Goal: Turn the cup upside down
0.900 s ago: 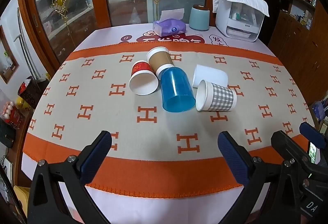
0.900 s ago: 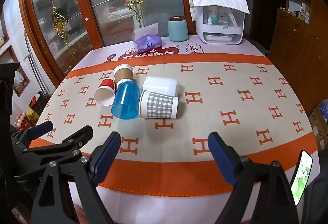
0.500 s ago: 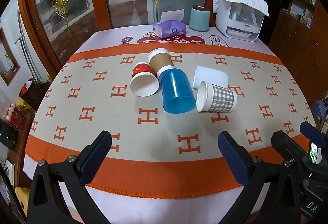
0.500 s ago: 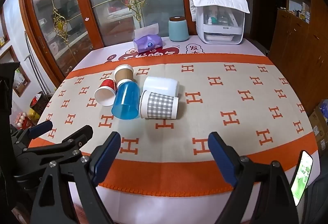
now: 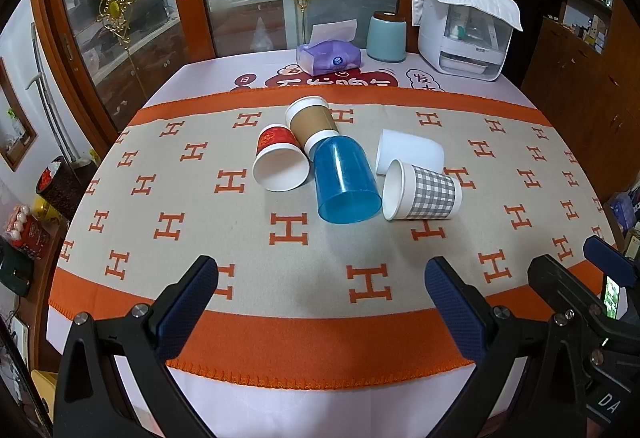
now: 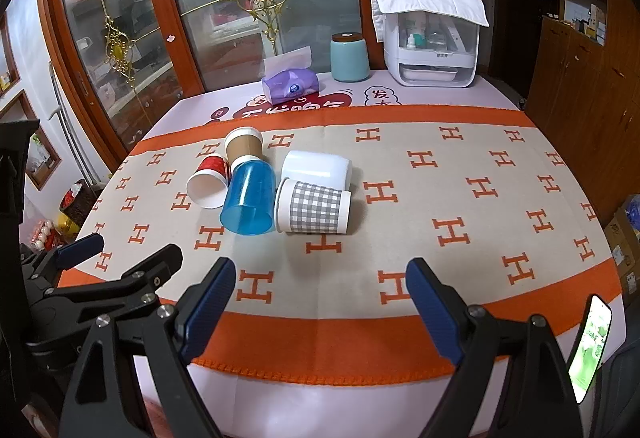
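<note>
Several cups lie on their sides in a cluster on the orange-and-beige cloth: a blue plastic cup (image 5: 345,181) (image 6: 250,198), a grey checked paper cup (image 5: 422,192) (image 6: 314,206), a white cup (image 5: 410,153) (image 6: 317,165), a red paper cup (image 5: 279,163) (image 6: 209,181) and a brown paper cup (image 5: 312,125) (image 6: 244,145). My left gripper (image 5: 320,278) is open and empty, near the table's front edge, well short of the cups. My right gripper (image 6: 320,278) is open and empty, also at the front edge, to the right of the left one.
A purple tissue pack (image 5: 329,55), a teal canister (image 5: 386,37) and a white appliance with a cloth on top (image 5: 466,25) stand at the table's far edge. Glass doors lie behind. Wooden cabinets (image 6: 580,61) stand on the right.
The left wrist view has shifted slightly, the cups sitting a touch further right and lower. The right gripper has not visibly moved. Both stay open.
</note>
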